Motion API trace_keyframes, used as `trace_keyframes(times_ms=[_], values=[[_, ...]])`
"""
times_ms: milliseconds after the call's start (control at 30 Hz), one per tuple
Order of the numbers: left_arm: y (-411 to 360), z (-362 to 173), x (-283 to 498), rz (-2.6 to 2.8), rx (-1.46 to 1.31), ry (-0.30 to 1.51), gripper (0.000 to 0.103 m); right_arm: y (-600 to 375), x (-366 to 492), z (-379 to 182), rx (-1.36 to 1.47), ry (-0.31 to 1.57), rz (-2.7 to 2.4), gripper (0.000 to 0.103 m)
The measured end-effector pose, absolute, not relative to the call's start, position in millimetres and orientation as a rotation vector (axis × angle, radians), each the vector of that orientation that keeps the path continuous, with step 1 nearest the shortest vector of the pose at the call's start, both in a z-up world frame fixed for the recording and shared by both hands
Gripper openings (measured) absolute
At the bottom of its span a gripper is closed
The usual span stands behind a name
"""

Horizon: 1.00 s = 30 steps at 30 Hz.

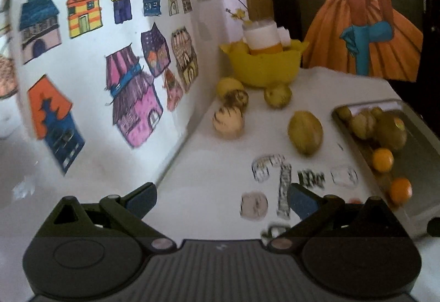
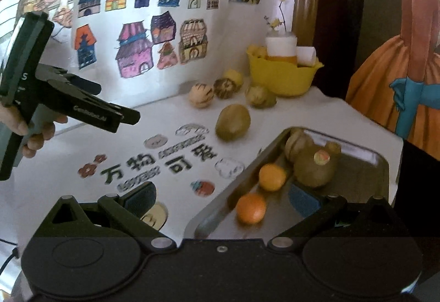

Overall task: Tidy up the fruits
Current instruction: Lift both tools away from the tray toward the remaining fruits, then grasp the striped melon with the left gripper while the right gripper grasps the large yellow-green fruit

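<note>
Left wrist view:
- Left gripper point(image 1: 221, 198) spread wide, nothing between its blue pads, hovering over the white table point(image 1: 209, 158).
- Metal tray point(image 1: 425, 208) as landmark at the right edge of the table: two oranges near its close end, front one point(image 1: 400, 190), next one point(image 1: 382, 159); beyond them a big kiwi with a sticker point(image 1: 392, 128) and a striped fruit point(image 1: 362, 123) touching it; smaller fruit at the far end, too blurred to name.
- Loose kiwi point(image 1: 305, 132) on the table just left of the tray.
- Yellow bowl point(image 1: 264, 66) well beyond the tray, against the back corner, holding a white-and-orange bottle point(image 1: 264, 39) and a yellowish lump of unclear kind.
- Four striped fruits in front of the bowl, farther from the tray than the loose kiwi; nearest and palest point(image 1: 228, 121).

Right wrist view:
- Right gripper point(image 2: 222, 200) wide apart, empty, one pad over the table, the other over the tray's near corner point(image 2: 209, 219).
- In the tray: both oranges nearest the gripper point(image 2: 250, 207), point(image 2: 272, 176), then the stickered kiwi point(image 2: 315, 167).
- Loose kiwi point(image 2: 233, 121) just outside the tray's far left rim.
- Left gripper point(image 2: 129, 116) seen side-on far left of the tray, held in a hand point(image 2: 30, 134); spread not readable from this angle.
</note>
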<state>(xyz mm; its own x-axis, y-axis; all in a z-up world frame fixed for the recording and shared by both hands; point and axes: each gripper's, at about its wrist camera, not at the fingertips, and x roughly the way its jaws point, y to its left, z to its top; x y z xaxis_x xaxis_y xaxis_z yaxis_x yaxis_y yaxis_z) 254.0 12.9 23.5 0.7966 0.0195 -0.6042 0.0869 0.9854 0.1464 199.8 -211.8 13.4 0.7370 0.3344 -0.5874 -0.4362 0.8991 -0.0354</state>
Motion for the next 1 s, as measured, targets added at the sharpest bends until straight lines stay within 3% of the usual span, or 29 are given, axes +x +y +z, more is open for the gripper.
trace_keyframes(times_ms=[533,1000], values=[[12,7,332,-0.036,0.165,0.540,0.103,-188,276,22,-0.437,0.517,0.503,0.102],[8,-13,381,-0.033,0.137,0.548,0.102,-163,328,-2,-0.480,0.581,0.550,0.102]])
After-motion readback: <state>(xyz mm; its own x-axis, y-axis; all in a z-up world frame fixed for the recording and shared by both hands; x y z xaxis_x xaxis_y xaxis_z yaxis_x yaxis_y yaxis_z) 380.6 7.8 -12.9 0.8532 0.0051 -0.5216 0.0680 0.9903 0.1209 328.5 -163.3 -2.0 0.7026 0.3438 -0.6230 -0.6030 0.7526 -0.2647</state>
